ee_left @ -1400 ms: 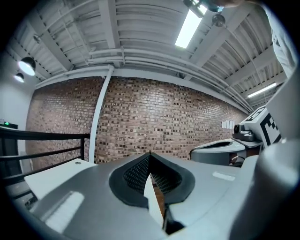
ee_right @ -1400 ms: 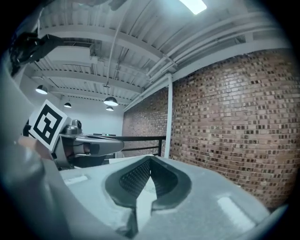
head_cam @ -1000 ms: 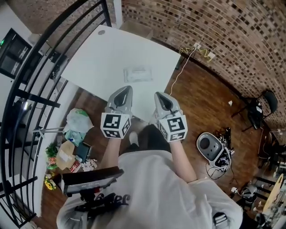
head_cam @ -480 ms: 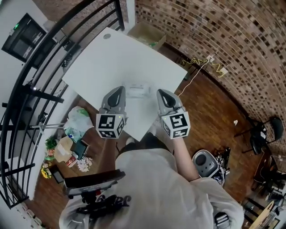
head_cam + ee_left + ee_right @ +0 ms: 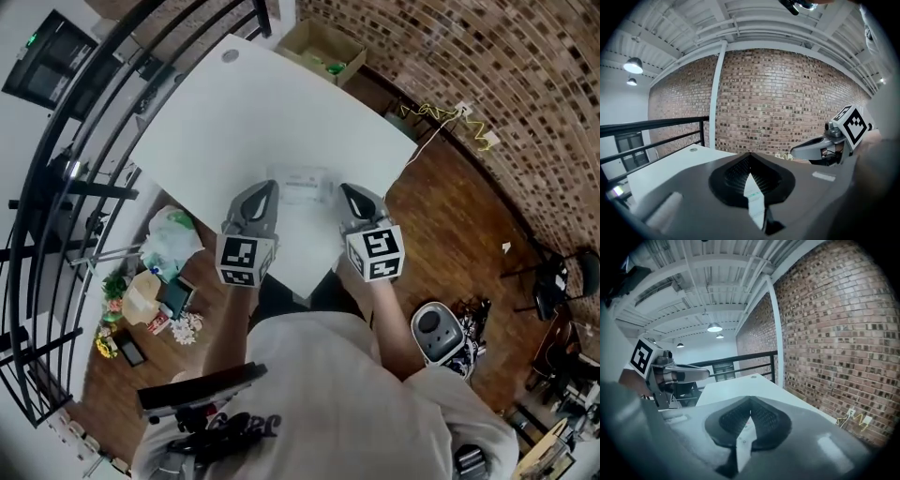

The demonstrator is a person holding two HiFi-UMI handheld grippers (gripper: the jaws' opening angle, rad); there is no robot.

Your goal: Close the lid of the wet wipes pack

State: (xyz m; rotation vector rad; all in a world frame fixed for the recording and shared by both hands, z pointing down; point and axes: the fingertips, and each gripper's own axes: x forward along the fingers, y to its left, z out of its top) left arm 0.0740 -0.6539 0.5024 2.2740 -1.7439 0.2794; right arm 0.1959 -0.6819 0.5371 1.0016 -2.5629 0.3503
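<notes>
A large white rectangular table (image 5: 216, 112) fills the upper middle of the head view, and the person stands at its near corner with both forearms reaching forward and roughly parallel. The left gripper (image 5: 269, 186) and right gripper (image 5: 346, 188) are held level over the table's near part, beaks pointing away from the body. Each gripper's own view shows its dark ribbed pads drawn together at the tips with nothing caught between them. The small, pale, flat plastic wet wipes pack (image 5: 305, 184) lies on the table between the two beaks, just ahead of them and seemingly apart from both. It is too small here to tell how its lid stands. The approach looks like the step in hand. To do it well, one closed beak would steady the pack's edge while the other comes down flat on the flap and presses until it seats, without pushing the light pack along the table.
</notes>
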